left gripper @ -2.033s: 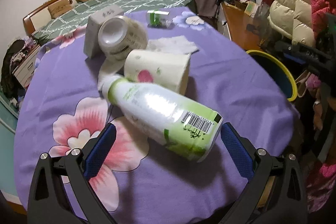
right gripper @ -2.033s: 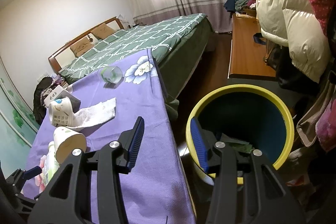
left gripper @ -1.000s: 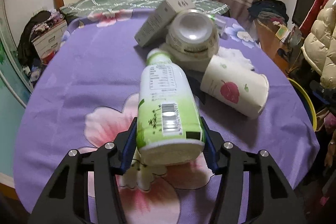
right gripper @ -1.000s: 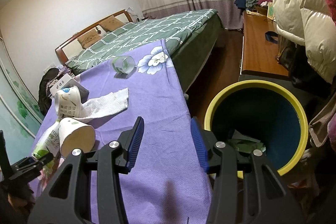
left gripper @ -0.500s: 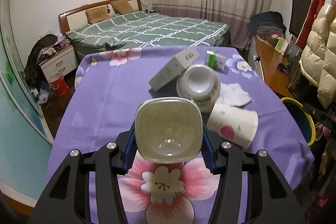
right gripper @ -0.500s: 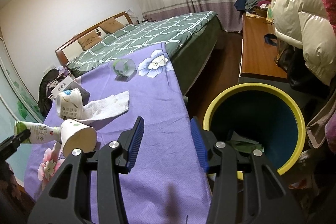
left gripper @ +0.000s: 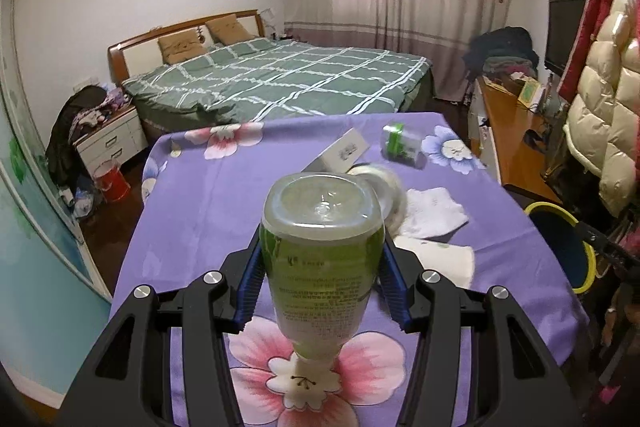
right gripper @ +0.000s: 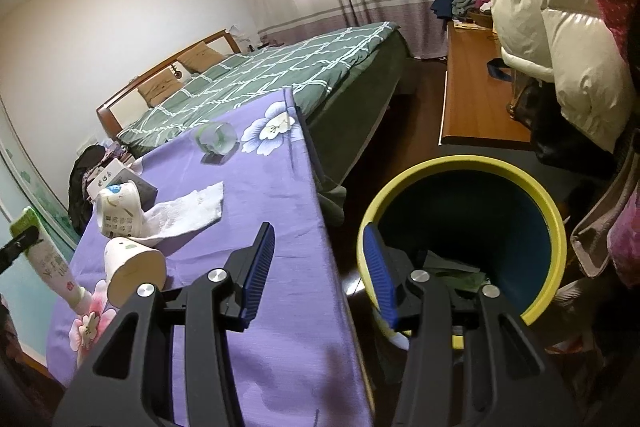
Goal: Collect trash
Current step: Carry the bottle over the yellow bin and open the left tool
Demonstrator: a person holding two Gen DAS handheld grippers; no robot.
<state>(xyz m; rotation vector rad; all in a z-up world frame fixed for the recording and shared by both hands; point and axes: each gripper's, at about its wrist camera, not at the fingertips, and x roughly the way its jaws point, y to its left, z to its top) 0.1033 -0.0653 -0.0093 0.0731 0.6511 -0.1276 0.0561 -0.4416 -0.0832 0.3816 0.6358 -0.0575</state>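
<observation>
In the left wrist view, the left gripper (left gripper: 322, 277) has its two blue pads pressed against the sides of a green and white plastic bottle (left gripper: 322, 267), which hangs upside down between them: its flat base faces the camera and its white neck points down toward the purple flowered tablecloth (left gripper: 200, 203). The bottle is clear of the cloth. Behind it on the table lie a white carton (left gripper: 347, 151), a round tub on its side (left gripper: 386, 187), a crumpled paper towel (left gripper: 434, 213), a paper cup on its side (left gripper: 442, 261) and a small clear container with green inside (left gripper: 398, 143). The yellow-rimmed bin (left gripper: 568, 247) stands off the table's right edge, and a bed with a green checked cover (left gripper: 280, 79) fills the background. In the right wrist view, the right gripper (right gripper: 320, 273) holds nothing; its jaws stand partly apart over the gap between the table edge and the bin (right gripper: 464, 243), whose dark blue inside holds some scraps at the bottom. At the far left of this view the bottle (right gripper: 48, 263) shows tilted above the cloth (right gripper: 272, 195), neck downward, with a dark finger of the left gripper (right gripper: 18, 247) across it. The paper cup (right gripper: 134, 265), the tub (right gripper: 118, 209), the paper towel (right gripper: 188, 213) and the clear container (right gripper: 216, 139) lie on the table.
</observation>
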